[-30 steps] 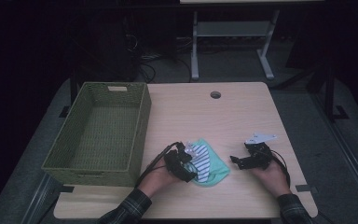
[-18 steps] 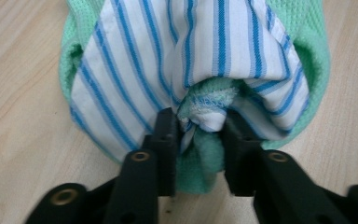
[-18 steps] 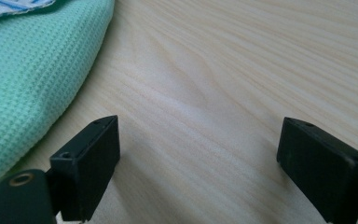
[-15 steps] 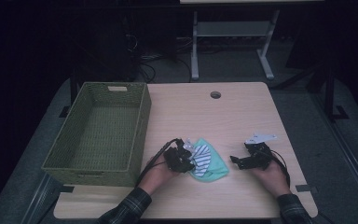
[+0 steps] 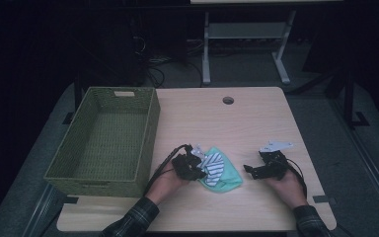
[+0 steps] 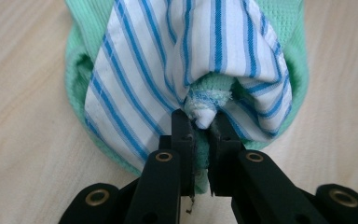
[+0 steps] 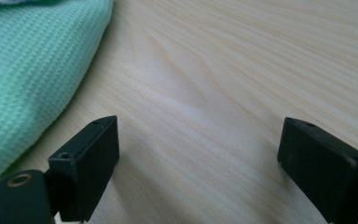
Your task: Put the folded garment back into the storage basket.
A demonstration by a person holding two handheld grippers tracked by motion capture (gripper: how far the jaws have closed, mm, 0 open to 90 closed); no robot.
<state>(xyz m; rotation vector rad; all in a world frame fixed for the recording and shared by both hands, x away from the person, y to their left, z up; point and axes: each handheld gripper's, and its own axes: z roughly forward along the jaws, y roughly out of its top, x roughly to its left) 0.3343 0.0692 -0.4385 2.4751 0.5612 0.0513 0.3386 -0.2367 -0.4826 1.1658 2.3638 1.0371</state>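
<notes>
A white cloth with blue stripes (image 5: pixel 213 163) lies bunched on a mint green cloth (image 5: pixel 225 178) near the table's front middle. My left gripper (image 5: pixel 202 169) reaches in from the bundle's left. Its jaws have just been closing, and they now pinch a fold of the bundle. In the left gripper view the left gripper (image 6: pixel 200 125) clamps a pale tuft where the striped cloth (image 6: pixel 168 56) wraps over the green cloth (image 6: pixel 77 70). My right gripper (image 5: pixel 249 172) rests open on the table to the right of the cloths. In its own view the right gripper (image 7: pixel 200 140) holds nothing, and the green cloth (image 7: pixel 28 60) lies at upper left.
A woven green basket (image 5: pixel 150 123) stands empty on the table's left side. The wooden table (image 5: pixel 217 123) has a round cable hole (image 5: pixel 228 100) near its far edge. A white desk frame (image 5: pixel 206 49) stands on the floor beyond.
The left gripper's jaws have shut on the near edge of the cloth bundle. The right hand and its gripper have stayed where they were.
</notes>
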